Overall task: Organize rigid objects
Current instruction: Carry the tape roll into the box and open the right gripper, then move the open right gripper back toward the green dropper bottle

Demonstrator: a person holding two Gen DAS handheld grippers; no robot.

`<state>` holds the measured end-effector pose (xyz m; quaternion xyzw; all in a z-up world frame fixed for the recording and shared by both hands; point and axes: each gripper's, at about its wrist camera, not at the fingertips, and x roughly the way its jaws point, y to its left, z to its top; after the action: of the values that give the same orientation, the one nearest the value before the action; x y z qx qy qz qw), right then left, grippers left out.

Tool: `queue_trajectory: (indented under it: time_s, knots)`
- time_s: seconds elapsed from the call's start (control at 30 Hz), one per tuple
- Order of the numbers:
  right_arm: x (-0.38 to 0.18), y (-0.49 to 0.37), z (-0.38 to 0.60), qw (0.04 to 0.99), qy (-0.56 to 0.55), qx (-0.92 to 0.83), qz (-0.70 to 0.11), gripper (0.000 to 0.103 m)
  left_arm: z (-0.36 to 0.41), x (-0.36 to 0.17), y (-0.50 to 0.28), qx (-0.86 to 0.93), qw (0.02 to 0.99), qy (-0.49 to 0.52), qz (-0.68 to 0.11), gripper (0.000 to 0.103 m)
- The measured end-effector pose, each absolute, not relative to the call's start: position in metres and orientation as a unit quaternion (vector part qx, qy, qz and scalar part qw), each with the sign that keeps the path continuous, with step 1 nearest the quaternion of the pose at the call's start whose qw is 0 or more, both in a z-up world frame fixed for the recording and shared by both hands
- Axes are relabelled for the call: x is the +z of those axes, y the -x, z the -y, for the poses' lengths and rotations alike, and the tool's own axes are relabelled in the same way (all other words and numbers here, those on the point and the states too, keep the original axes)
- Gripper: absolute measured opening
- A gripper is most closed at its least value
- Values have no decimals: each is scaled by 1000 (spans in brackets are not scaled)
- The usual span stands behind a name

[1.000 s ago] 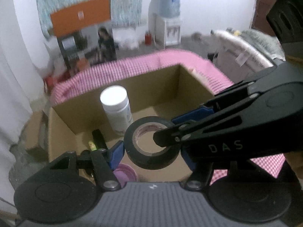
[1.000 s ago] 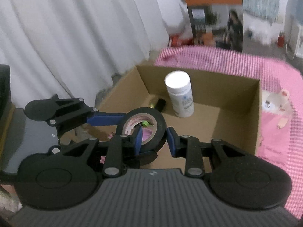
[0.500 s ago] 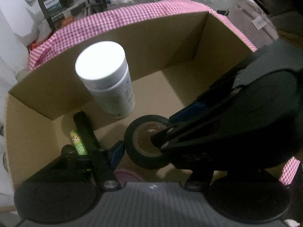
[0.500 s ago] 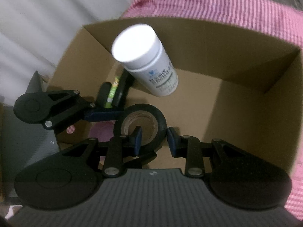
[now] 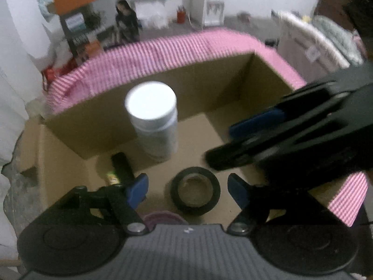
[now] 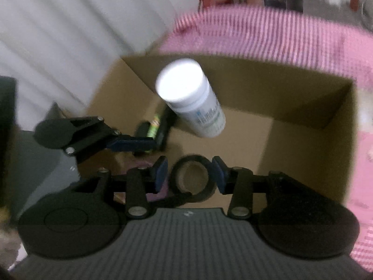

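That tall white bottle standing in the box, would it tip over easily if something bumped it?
Probably yes: the white bottle stands upright, tall for its narrow base. Once down, its round body would likely roll across the cardboard box floor. It looks like stiff plastic, so breakage seems unlikely.

One cardboard box (image 5: 98,137); one white bottle (image 5: 153,121); one tape roll (image 5: 195,191); two tools: left tool (image 5: 187,190), right tool (image 6: 190,175).

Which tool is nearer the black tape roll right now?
Right. The right tool is open and straddles the tape roll, its blue pads just off the sides. The left tool is open, its fingers standing wider apart.
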<state>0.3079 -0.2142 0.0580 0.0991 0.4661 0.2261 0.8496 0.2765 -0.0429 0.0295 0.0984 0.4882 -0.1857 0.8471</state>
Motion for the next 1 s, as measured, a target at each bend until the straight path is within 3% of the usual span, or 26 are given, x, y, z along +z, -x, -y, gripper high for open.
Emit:
queue_trajectory:
  time_s: [0.17, 0.3, 0.5, 0.7, 1.0]
  knots:
    - [105, -236, 249, 901, -120, 228, -348, 43, 23, 60, -232, -190, 879, -72, -431, 77]
    - [111, -171, 268, 926, -126, 210, -287, 43, 23, 66, -191, -218, 886, -58, -405, 77]
    - [68, -127, 275, 920, -157, 185, -306, 43, 47, 42, -145, -279, 870, -72, -400, 76]
    - [23, -129, 258, 906, -161, 185, -345, 30, 76, 8, -136, -283, 862, -116, -404, 56]
    - [3, -150, 226, 905, -124, 199, -355, 24, 94, -7, -135, -267, 868, -164, -385, 41]
